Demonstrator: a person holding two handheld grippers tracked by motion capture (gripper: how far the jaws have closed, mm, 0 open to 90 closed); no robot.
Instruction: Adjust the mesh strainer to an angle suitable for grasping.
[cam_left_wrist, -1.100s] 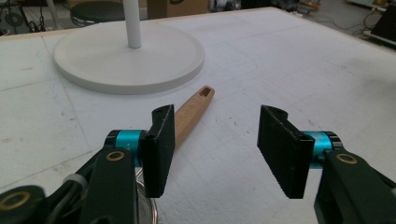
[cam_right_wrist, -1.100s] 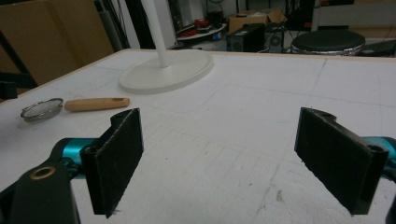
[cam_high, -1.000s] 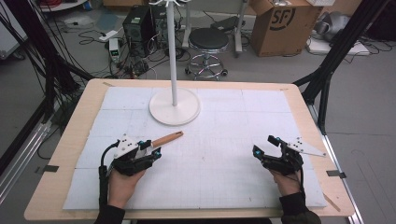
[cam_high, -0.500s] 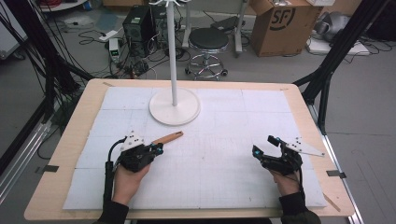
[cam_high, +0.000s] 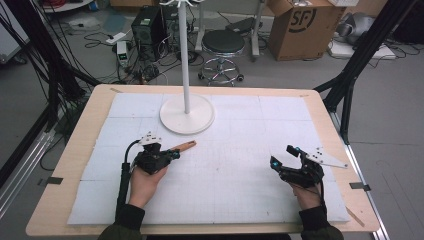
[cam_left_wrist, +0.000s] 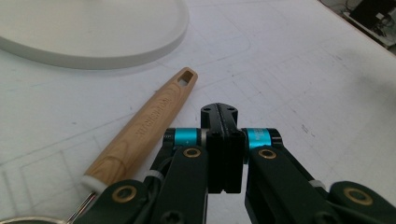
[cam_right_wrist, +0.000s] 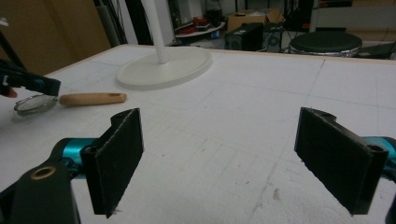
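Left gripper has shifted right and forward over the last second and now sits hard up against the strainer, low left of centre in the high view. Its fingers are clenched together with nothing between them; in the left gripper view the wooden handle lies just to their left on the mat, so no grasp yet. Reads as lining up for a pick: the fingers would need to release and re-centre over the handle. The strainer has not moved; handle end points toward the white stand base, mesh end tucked under the left hand. Right gripper is unchanged, parked lower right of the frame, fingers released wide and empty, well apart from the strainer. Around: white gridded mat on the desk, stand pole rising at upper centre. The stand base is near the handle tip, the only thing likely to crowd a forward approach.
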